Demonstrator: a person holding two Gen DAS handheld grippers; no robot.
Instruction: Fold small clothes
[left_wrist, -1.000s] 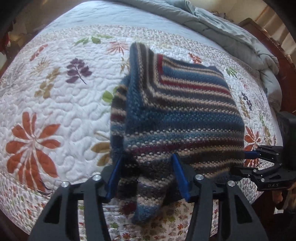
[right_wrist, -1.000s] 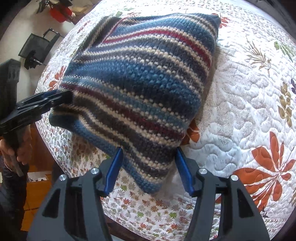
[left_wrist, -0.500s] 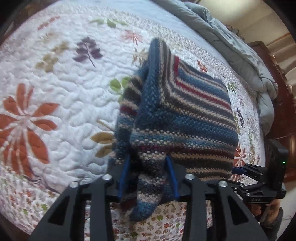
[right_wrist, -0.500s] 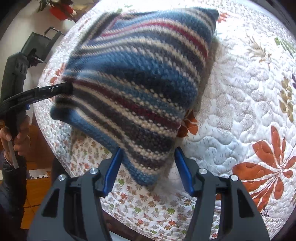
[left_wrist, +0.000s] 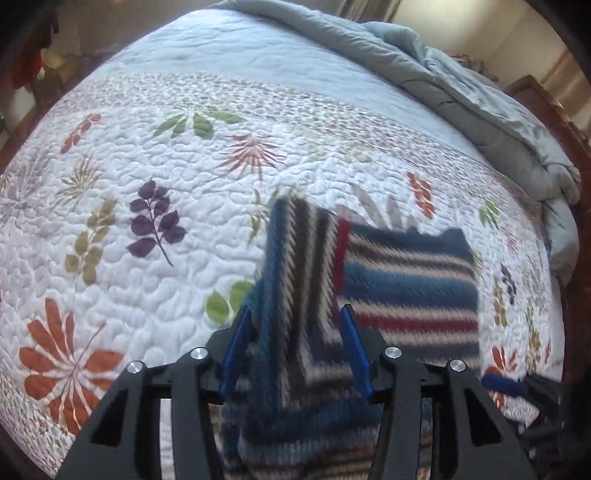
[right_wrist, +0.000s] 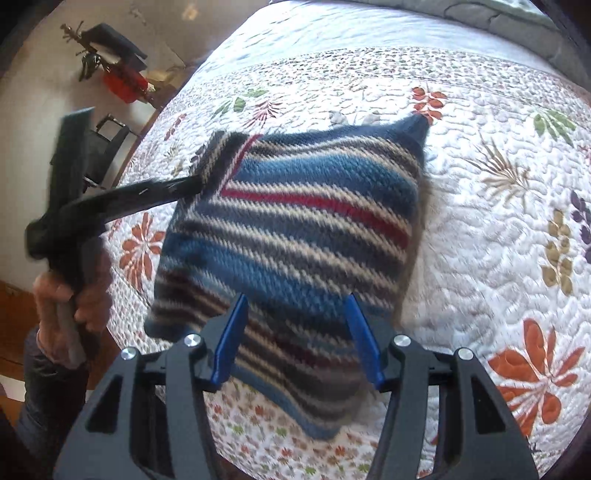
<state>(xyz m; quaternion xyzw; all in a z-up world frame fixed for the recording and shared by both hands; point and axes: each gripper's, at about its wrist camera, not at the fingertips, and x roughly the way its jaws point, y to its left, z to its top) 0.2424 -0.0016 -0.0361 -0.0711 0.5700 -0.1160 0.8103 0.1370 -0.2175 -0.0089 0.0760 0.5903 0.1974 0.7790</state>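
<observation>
a striped knit garment (right_wrist: 295, 236) is lying folded on the quilted bed (left_wrist: 147, 236), its left flap standing between the just-widening jaws of the left gripper (left_wrist: 295, 350); the right gripper (right_wrist: 295, 339), jaws apart, is straddling the near corner, gripping nothing.

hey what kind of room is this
Most likely a bedroom: the striped knitted garment lies on a bed under a white leaf-print quilt, with a rumpled grey duvet and dark wooden bed frame.
</observation>
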